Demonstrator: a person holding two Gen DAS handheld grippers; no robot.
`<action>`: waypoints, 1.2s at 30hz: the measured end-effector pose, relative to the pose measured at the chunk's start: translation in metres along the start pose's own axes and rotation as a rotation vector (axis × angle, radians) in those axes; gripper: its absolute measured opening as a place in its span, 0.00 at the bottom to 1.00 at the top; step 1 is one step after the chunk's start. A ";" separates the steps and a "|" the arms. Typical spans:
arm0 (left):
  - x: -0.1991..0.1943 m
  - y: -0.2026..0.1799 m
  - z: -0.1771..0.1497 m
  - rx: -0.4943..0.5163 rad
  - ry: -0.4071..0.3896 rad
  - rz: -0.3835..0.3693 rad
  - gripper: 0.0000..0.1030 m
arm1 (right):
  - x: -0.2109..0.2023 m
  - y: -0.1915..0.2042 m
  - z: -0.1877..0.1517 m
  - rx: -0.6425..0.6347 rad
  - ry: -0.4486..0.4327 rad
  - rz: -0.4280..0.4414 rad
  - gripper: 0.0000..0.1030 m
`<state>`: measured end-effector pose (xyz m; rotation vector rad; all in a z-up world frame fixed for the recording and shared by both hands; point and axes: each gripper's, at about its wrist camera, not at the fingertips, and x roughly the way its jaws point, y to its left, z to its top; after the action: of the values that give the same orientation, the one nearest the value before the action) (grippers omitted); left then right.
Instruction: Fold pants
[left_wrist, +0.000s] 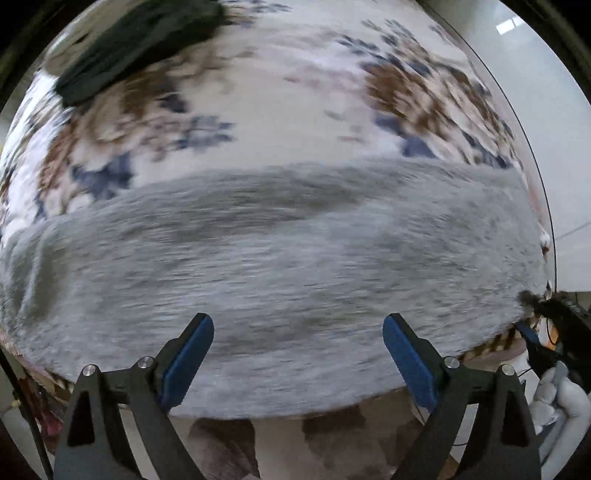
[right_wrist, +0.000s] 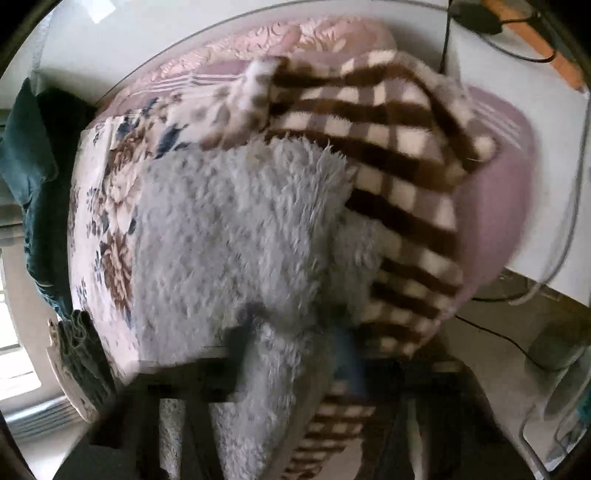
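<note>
Pants (left_wrist: 280, 280): grey, long-pile fleece, laid in a broad band across a bed with a floral bedspread (left_wrist: 266, 110), near its front edge. Both views are smeared by motion.

Left gripper (left_wrist: 298, 363): my jaws stand wide apart with nothing between the blue pads, poised over the near edge of the grey fleece. Whether the tips touch the cloth I cannot tell.

Right gripper (right_wrist: 291, 354): jaws clenched on a bunch of the fleece, as best I can read it; a dark finger shows left of the gathered cloth and a blue pad to its right, with the pile hanging down between them and towards the lens. In the left wrist view this gripper sits at the far right end of the pants, at the bed's edge.

Step in hand, by my judgement: one end of the garment is taken and lifted, ready for a fold; the left has no hold yet. Next move calls for my left jaws to close on the near edge, so both ends travel together and the pile does not drag or twist.

Also present: brown-and-cream checked blanket (right_wrist: 399, 155) touching the pants' far side; dark garment (left_wrist: 136, 44) well apart, at the far corner.

Hard to make out: waistband, leg openings and any existing crease; the right fingertips are mostly buried in fleece.
</note>
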<state>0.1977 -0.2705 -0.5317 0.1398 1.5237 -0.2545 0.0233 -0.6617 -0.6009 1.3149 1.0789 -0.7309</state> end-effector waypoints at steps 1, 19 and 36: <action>0.005 -0.013 0.002 0.014 0.010 0.001 0.91 | 0.000 -0.002 0.001 -0.013 -0.004 0.000 0.05; 0.043 -0.056 0.002 0.079 0.074 -0.004 0.91 | -0.020 -0.065 0.001 0.025 0.088 0.065 0.64; 0.140 -0.063 0.042 -0.006 0.146 -0.011 1.00 | -0.012 -0.077 0.007 0.003 0.076 0.362 0.84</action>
<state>0.2265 -0.3522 -0.6655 0.1476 1.6707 -0.2534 -0.0494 -0.6821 -0.6204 1.4992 0.8657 -0.4155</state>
